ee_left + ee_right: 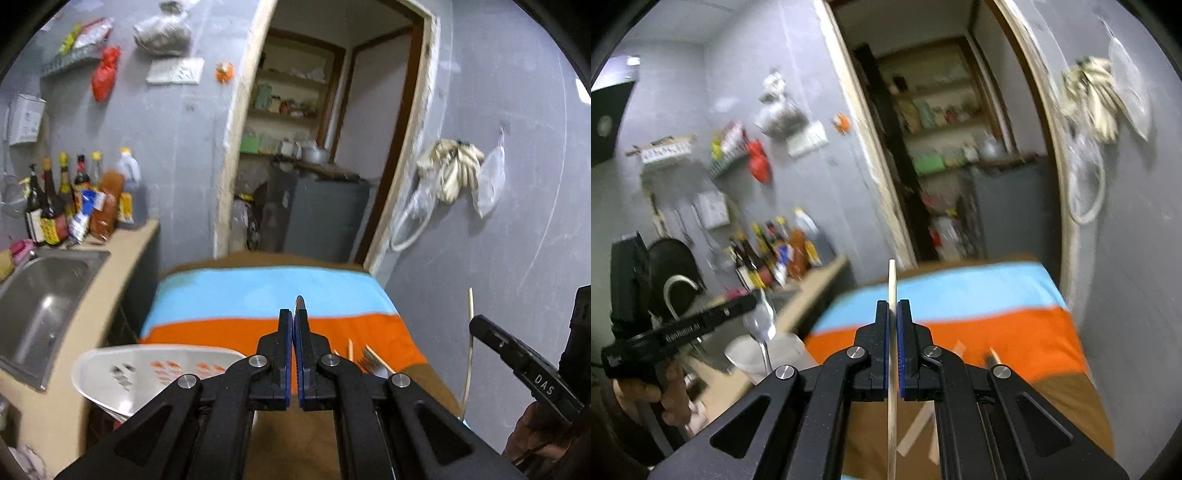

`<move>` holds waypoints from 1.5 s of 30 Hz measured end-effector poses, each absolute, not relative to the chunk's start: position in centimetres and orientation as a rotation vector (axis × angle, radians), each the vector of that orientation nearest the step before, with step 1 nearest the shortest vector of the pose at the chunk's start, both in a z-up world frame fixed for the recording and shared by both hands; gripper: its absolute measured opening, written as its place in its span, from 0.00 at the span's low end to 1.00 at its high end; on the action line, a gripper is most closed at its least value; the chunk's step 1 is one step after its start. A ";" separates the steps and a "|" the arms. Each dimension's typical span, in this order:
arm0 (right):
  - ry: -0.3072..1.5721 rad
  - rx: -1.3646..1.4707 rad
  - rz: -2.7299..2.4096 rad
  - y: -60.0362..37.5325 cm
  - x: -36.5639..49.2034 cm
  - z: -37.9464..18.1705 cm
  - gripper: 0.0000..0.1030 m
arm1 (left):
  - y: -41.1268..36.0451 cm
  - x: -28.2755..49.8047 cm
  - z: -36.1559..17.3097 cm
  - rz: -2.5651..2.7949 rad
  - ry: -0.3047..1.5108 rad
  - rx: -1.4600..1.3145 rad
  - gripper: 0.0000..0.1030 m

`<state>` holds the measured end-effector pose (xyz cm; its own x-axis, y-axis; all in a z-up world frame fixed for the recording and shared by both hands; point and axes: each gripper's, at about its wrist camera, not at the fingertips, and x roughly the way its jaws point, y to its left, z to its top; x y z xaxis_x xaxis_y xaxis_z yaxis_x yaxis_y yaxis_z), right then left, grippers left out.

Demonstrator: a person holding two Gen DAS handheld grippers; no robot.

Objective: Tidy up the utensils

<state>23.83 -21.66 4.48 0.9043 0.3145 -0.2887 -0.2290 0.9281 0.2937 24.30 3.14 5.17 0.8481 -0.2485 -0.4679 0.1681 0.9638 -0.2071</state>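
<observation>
While both grippers are raised above the table, each clamps one utensil.

Left gripper [294, 317] is clenched on a spoon [764, 314], bowl upward beside the white basket [155, 373]. Right gripper [893, 310] pinches an upright chopstick [892, 332]. Further chopsticks [373, 360] and a fork [369, 363] lie on the striped cloth [258, 295]. Beyond stand the sink [44, 306] and sauce bottles [59, 206].

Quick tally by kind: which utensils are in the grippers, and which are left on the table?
Spoon: 1, in the left gripper.
Chopsticks: at least 3; 1 in the right gripper, 2 or more loose on the cloth.
Fork: 1, on the cloth.
Total: at least 5.
</observation>
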 end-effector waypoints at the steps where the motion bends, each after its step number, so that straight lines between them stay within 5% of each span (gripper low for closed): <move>1: 0.315 0.260 0.300 -20.8 24.1 5.1 0.04 | 3.7 24.3 5.6 -0.213 0.504 -0.164 0.02; 15: 0.142 0.338 0.373 -9.2 31.0 6.7 0.04 | 15.1 24.8 9.9 0.080 0.344 -0.108 0.02; 32: 0.149 0.234 0.370 -3.1 33.6 0.0 0.04 | 16.6 27.3 3.3 0.272 0.297 0.074 0.02; 45: 0.270 0.225 0.395 -4.2 32.9 -1.5 0.05 | 17.7 27.3 0.1 0.129 0.418 -0.095 0.05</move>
<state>32.91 -4.16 -1.49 0.8881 0.4070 -0.2137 -0.3477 0.8988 0.2668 27.25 17.69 0.07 0.9061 0.1056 -0.4098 -0.1444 0.9874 -0.0649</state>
